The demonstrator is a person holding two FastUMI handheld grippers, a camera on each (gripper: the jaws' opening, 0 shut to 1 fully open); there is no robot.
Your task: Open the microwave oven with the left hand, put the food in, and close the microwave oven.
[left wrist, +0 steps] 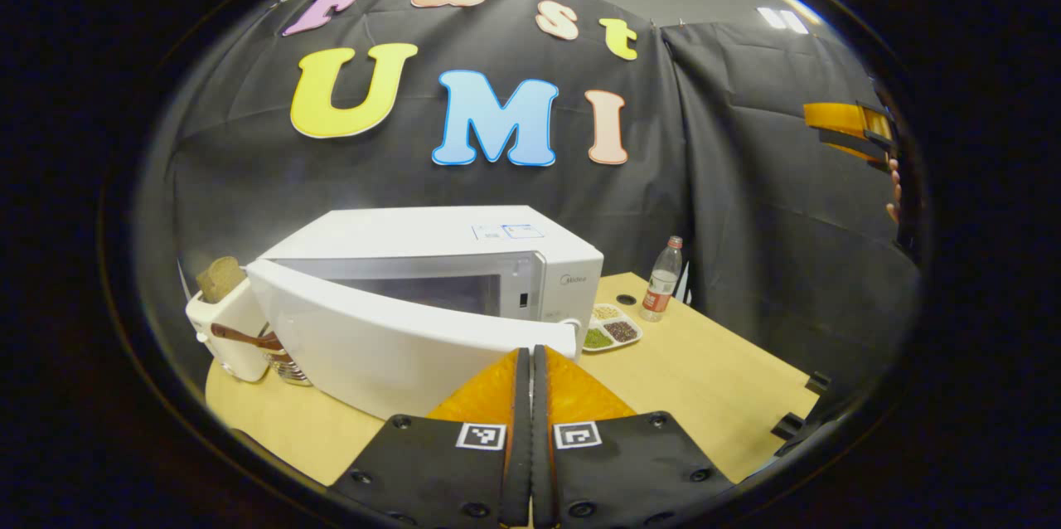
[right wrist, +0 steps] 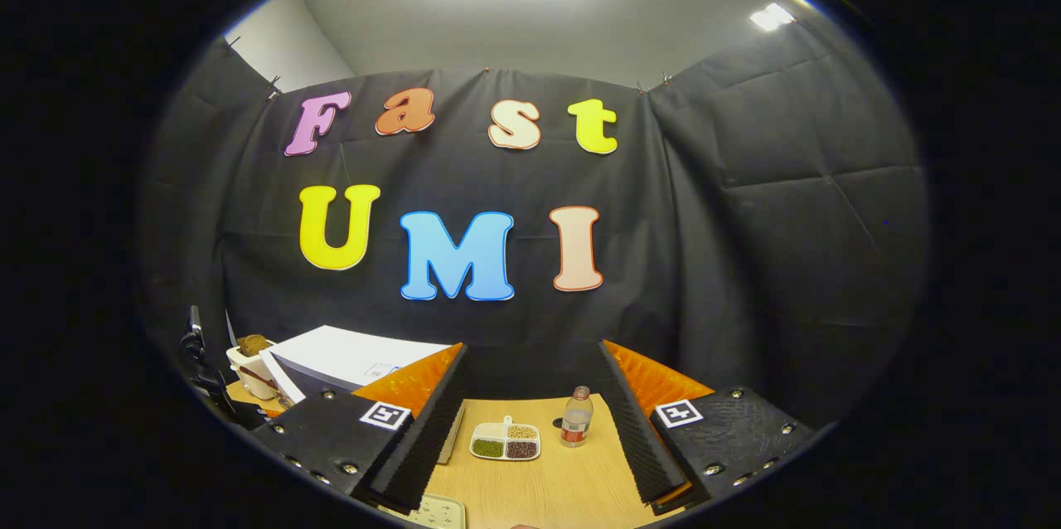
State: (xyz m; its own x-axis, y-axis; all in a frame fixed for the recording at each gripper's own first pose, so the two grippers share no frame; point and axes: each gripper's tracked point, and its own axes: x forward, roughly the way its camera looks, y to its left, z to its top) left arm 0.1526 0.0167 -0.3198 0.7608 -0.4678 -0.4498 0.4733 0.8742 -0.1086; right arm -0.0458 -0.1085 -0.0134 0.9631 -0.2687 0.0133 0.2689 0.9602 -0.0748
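Left gripper (left wrist: 530, 363) jaws closed (empty) — microwave door (left wrist: 390, 338) ajar just ahead; right gripper (right wrist: 530, 396) jaws wide.

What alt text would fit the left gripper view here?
A white microwave oven on a wooden table, its door swung partly open, with the shut left gripper at the door's free edge. Right of it sit a divided food tray and a bottle.

White box-shaped microwave oven (left wrist: 431, 264), door window dark grey. My counter (left wrist: 704, 380) pale wood grain. White divided plastic dish (right wrist: 505, 441): green, tan, dark red-brown fillings. Clear plastic bottle (left wrist: 662, 280), red cap, red-white label. Cream toaster (left wrist: 228, 330), brown bread.
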